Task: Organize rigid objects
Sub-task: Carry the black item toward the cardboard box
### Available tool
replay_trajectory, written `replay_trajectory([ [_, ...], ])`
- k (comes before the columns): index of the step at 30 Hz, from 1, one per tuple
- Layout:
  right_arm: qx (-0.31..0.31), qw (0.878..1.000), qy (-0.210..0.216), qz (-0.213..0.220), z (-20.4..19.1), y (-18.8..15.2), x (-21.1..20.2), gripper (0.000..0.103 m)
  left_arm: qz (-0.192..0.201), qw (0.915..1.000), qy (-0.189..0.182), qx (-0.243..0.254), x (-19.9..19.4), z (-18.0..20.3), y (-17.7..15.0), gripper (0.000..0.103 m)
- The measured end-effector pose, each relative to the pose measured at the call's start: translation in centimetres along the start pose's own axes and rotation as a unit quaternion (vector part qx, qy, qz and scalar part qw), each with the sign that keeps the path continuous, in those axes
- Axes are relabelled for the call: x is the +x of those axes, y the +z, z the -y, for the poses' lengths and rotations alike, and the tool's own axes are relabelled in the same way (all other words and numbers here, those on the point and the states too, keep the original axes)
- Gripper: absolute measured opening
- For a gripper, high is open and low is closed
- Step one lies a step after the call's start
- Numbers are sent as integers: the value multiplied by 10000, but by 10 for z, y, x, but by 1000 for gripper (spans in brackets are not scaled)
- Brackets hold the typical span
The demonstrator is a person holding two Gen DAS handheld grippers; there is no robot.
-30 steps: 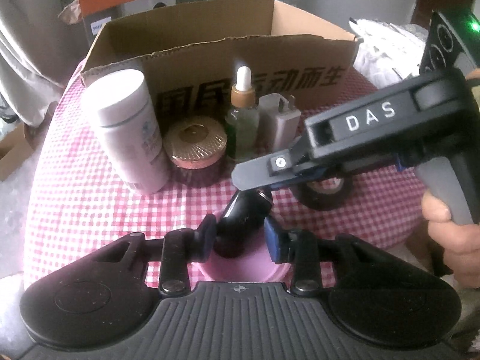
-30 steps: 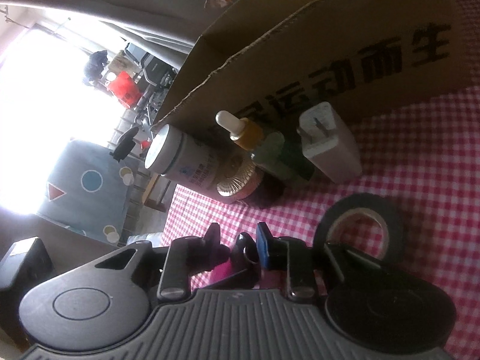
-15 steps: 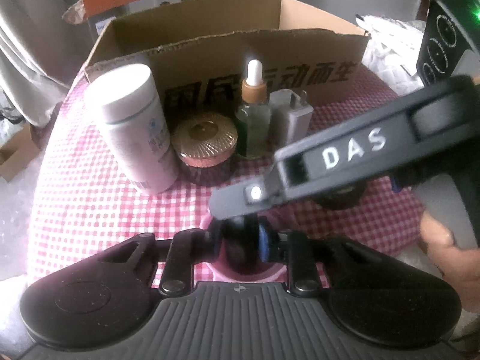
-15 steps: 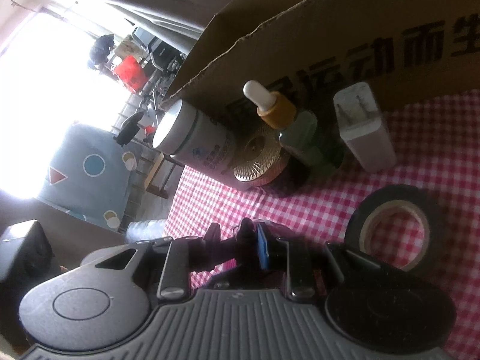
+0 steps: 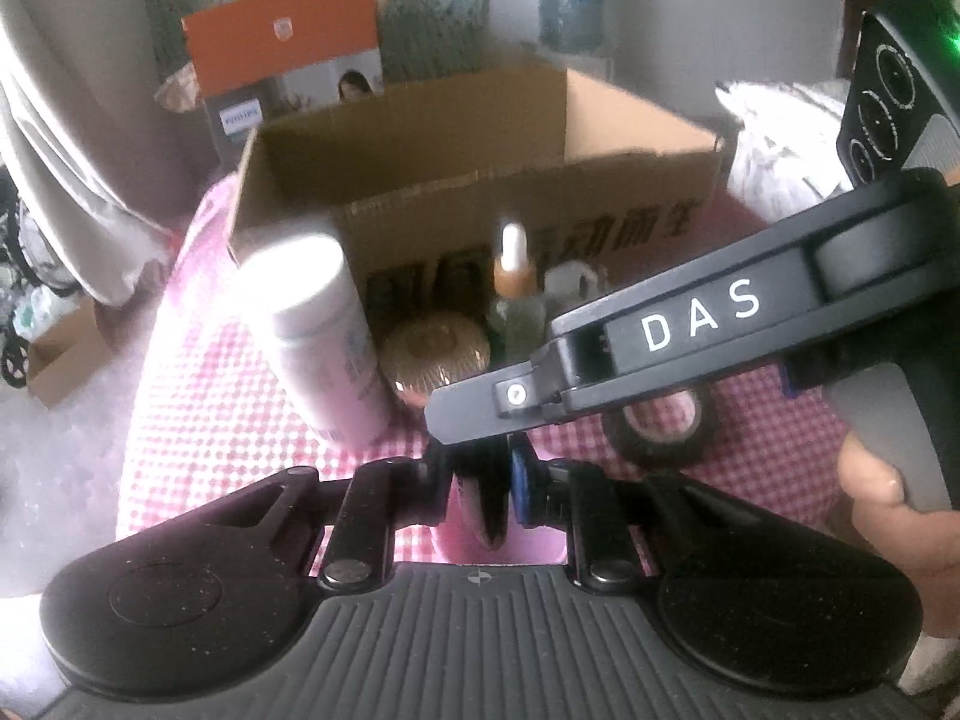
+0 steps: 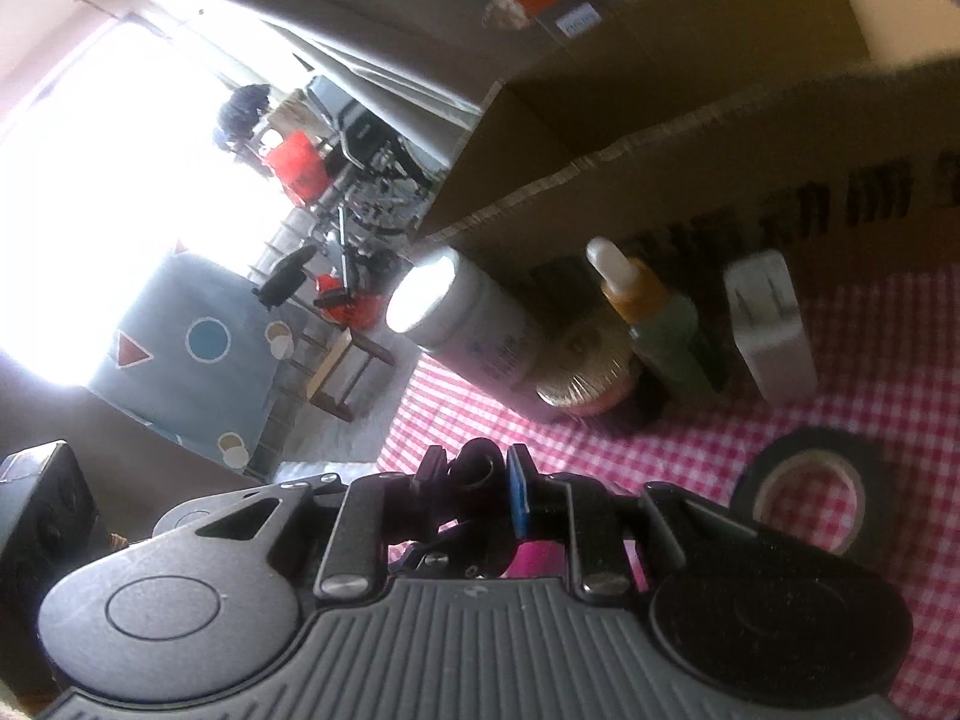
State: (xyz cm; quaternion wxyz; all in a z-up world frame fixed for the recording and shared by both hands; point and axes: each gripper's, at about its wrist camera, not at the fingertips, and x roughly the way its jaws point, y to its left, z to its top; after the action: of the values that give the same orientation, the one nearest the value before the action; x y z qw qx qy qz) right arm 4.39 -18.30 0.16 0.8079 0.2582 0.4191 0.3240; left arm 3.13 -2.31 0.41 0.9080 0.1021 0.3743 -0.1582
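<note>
Grippers both clamped on the same dark object: left gripper (image 5: 480, 480) has its jaws closed in on a black cylindrical piece (image 5: 483, 498) with a pink part under it; right gripper (image 6: 474, 480) pinches a black ring-ended piece (image 6: 477, 468). Can't tell if they're two parts of one item. Right gripper body (image 5: 690, 330) crosses the left view from 3 o'clock, over the left gripper's tips. On the table (image 5: 198, 396) with red-check cloth, in a row in front of the cardboard box (image 5: 480, 180) from 10 to 1 o'clock: white bottle (image 5: 318, 336), gold-lid jar (image 5: 435, 354) just beside it, dropper bottle (image 5: 516, 294), white charger (image 6: 768, 324). Black tape roll (image 6: 810, 486) at 3 o'clock, apart from the row. Left view blurred
</note>
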Motion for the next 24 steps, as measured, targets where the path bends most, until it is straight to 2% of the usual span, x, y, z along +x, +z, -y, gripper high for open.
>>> replay_trajectory([
  [8,-601,9971,139,446,-34,25,-30,24,618,9978,252,-33,-28,0,28,19],
  [14,-1106,9907,246,759,-54,68,-50,24,1066,9932,447,-161,-38,-2,71,19],
  [18,-1157,9902,275,728,-57,104,-48,24,1093,9925,462,-308,-29,-10,101,19],
  [24,-770,9960,315,326,-33,162,-19,24,670,9957,320,-560,5,-32,141,19],
])
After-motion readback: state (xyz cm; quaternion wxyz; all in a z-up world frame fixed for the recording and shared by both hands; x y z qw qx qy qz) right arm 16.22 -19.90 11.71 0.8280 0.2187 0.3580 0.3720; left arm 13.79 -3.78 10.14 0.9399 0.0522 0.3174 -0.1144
